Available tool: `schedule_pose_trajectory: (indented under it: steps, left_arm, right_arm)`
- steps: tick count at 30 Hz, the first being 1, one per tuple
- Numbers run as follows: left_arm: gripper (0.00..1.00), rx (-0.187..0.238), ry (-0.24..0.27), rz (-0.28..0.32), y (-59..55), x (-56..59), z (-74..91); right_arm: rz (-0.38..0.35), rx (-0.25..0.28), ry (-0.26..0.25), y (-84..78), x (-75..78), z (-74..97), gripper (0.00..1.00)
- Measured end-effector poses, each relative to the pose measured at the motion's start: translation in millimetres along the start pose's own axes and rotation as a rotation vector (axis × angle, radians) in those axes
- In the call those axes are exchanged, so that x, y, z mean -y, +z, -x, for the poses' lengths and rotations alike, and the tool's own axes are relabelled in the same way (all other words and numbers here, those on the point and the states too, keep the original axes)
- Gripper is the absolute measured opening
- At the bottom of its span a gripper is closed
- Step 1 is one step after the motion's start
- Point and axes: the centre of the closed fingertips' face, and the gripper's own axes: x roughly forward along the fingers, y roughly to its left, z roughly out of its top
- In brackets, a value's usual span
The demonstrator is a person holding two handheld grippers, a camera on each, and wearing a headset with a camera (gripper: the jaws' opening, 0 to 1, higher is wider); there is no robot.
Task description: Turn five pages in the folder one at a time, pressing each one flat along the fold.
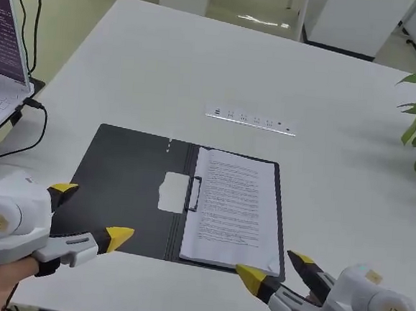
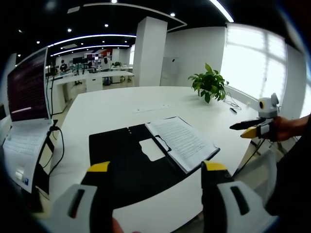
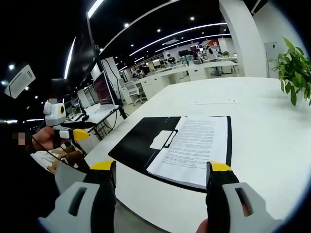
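Folder point(image 1: 129, 192) open on the bench point(image 1: 164, 66)
Left gripper point(image 1: 92, 212) and right gripper point(image 1: 275, 267) hover near its front corners (both jaws apart, holding nothing).

Open office with white pillar point(image 2: 148, 53), ceiling strip lights point(image 3: 180, 34), bright window point(image 2: 248, 53), potted plant point(image 2: 210, 85).
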Motion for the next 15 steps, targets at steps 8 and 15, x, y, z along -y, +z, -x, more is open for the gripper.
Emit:
schedule_pose_trajectory:
  steps: [8, 15]
  left_arm:
    - [0.74, -0.006, -0.018, -0.019, 2.7, 3.9, -4.1]
    - [0.73, -0.009, -0.043, -0.043, 6.4, 9.9, -9.8]
  right_arm:
    - [-0.009, 0.008, -0.006, 2.0, 0.6, 2.6, 0.75]
    - [-0.009, 0.004, -0.008, -1.7, 0.1, 5.4, 0.75]
